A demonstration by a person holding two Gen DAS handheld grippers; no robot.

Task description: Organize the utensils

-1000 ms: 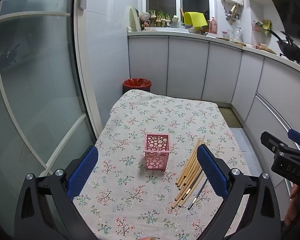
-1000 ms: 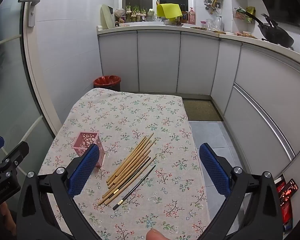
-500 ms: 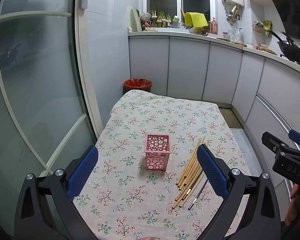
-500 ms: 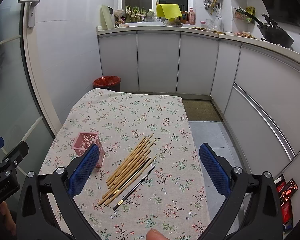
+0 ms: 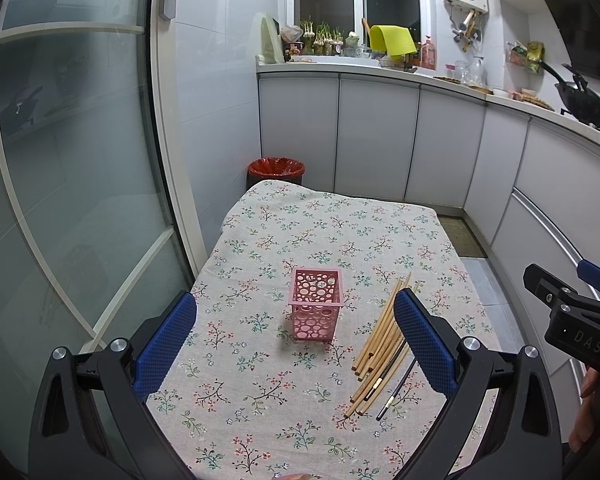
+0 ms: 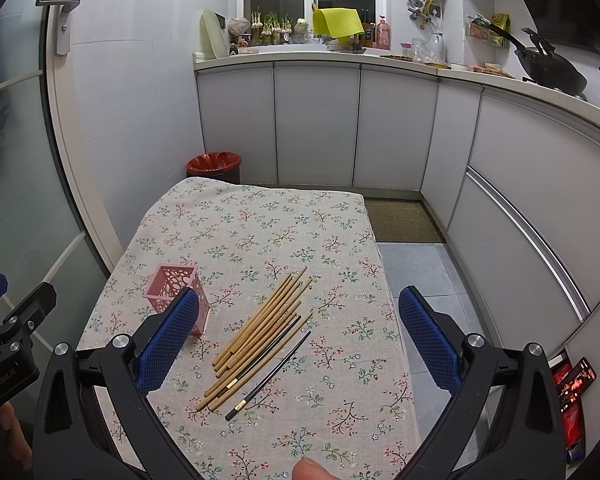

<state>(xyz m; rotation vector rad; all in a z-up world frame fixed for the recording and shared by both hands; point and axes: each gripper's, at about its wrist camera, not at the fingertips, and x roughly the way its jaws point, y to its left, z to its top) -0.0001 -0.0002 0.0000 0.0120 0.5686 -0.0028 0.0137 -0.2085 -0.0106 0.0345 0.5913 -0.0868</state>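
**Chopsticks waiting beside an empty holder**

A small kitchen with white cabinets along the back and right, a glass door on the left, and a red bin [image 6: 214,162] on the floor. In front stands a table [image 6: 260,220] covered in a flowered cloth. On it, a pink perforated holder [image 5: 316,304] stands upright and looks empty. Just to its right, apart from it, lies a loose bundle of chopsticks [image 6: 260,328]: mostly bamboo, with two dark ones at the right edge.

The left gripper [image 5: 296,344] and right gripper [image 6: 300,336] both hover above the near end of the table, jaws spread wide, holding nothing. Sorting appears not to have started. The next move likely calls for lowering the right gripper over the bundle and pinching one or a few sticks.

The holder's floor is not visible, and the exact stick count is hard to judge where they overlap.
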